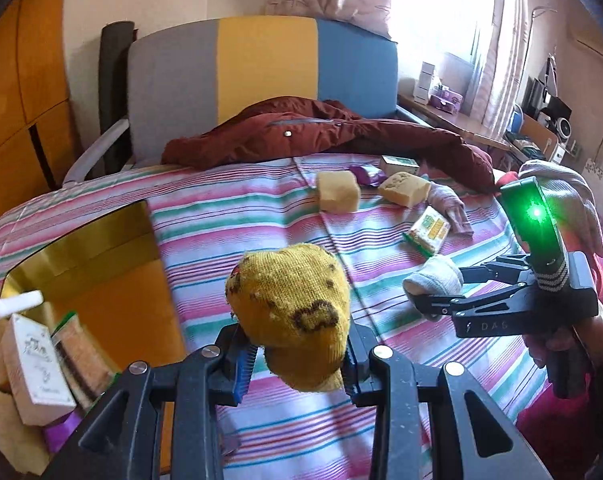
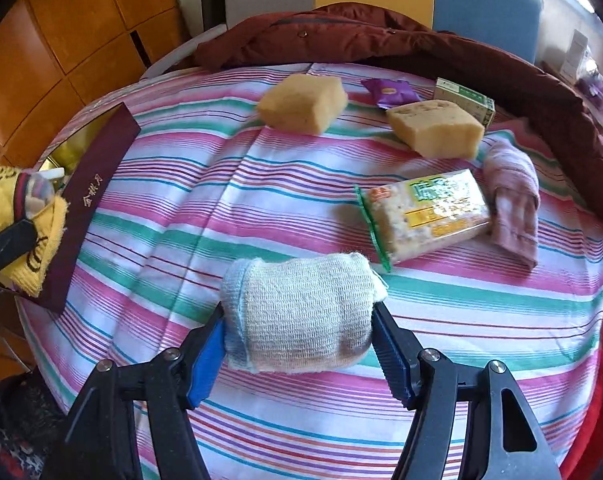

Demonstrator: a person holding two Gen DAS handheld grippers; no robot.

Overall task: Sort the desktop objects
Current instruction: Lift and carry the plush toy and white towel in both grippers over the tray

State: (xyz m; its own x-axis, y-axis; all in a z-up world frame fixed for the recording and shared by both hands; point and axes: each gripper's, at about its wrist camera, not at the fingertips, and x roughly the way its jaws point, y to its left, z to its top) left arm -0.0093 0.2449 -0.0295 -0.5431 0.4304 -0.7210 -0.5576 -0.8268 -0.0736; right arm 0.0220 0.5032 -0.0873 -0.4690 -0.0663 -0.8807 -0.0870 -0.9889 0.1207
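Note:
My left gripper (image 1: 297,364) is shut on a rolled yellow sock (image 1: 289,312) and holds it above the striped cloth, just right of a maroon box with a gold inside (image 1: 81,252). My right gripper (image 2: 301,348) is shut on a rolled white sock (image 2: 301,312) over the near middle of the cloth. In the left wrist view the right gripper (image 1: 425,304) with the white sock (image 1: 433,280) is at the right. In the right wrist view the yellow sock (image 2: 5,220) is at the far left by the box (image 2: 85,208).
On the striped cloth (image 2: 221,184) lie two yellow sponges (image 2: 301,102) (image 2: 435,128), a snack packet (image 2: 425,212), a pink sock (image 2: 513,196), a purple wrapper (image 2: 387,92) and a green-white carton (image 2: 463,100). A maroon jacket (image 2: 381,36) lies behind. The box holds cartons and sponges (image 1: 33,364).

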